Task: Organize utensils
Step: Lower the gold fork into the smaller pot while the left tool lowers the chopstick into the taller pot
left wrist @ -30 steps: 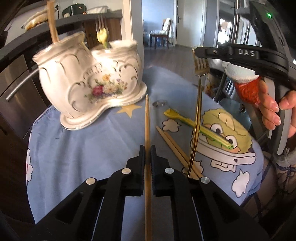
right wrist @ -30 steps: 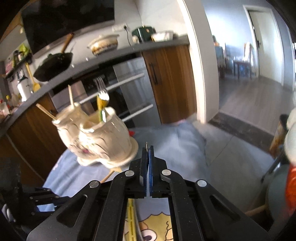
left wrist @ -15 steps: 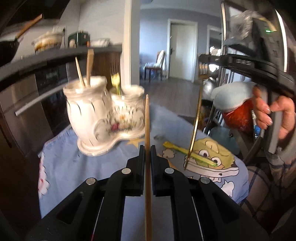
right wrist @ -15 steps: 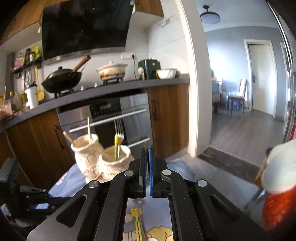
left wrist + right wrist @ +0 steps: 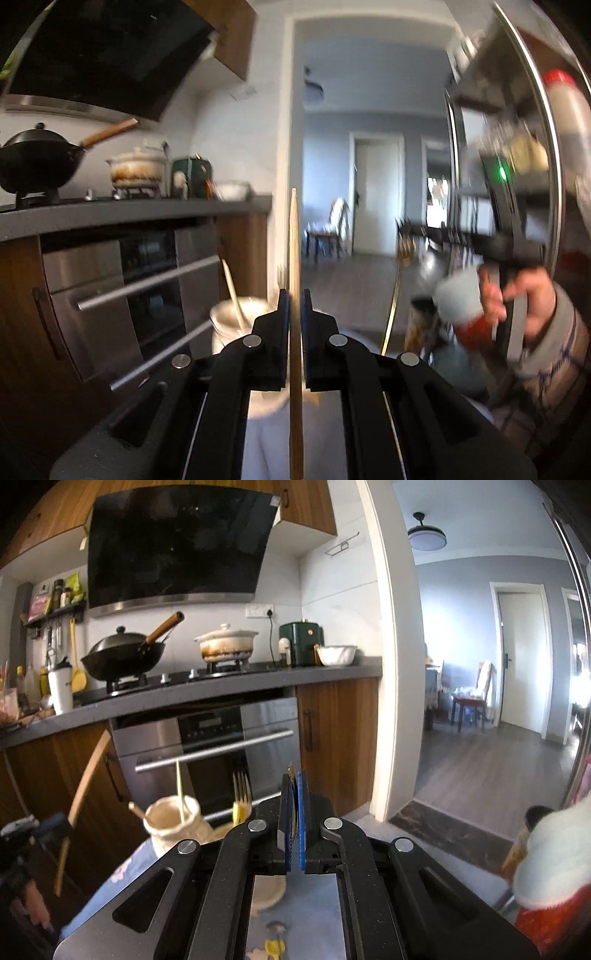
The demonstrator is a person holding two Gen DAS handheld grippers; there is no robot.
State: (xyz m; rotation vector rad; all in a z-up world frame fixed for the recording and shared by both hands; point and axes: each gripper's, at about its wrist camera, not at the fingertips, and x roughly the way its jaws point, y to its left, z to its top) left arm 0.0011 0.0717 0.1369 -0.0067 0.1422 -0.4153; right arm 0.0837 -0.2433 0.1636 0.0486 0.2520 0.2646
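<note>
My left gripper (image 5: pixel 294 295) is shut on a wooden chopstick (image 5: pixel 294 236) that stands upright and reaches well past the fingertips. The white ceramic utensil holder (image 5: pixel 231 317) sits just below and behind the fingers, with a chopstick in it. My right gripper (image 5: pixel 293 777) is shut on a gold fork (image 5: pixel 397 288), whose thin edge shows between the pads. In the right wrist view the holder (image 5: pixel 173 821) stands low left with a chopstick and a yellow-handled fork (image 5: pixel 242 797) in it. The left-held chopstick (image 5: pixel 83 794) shows at the far left.
A blue cartoon tablecloth (image 5: pixel 295 904) covers the table below both grippers. A yellow utensil (image 5: pixel 275 947) lies on it. A counter with an oven (image 5: pixel 210 738), a wok and a pot lies behind. A doorway to a room opens at right.
Both grippers have risen and tilted up, each with its utensil. The table and holder have dropped low in both views. The loose utensils on the cloth have left the left view.
</note>
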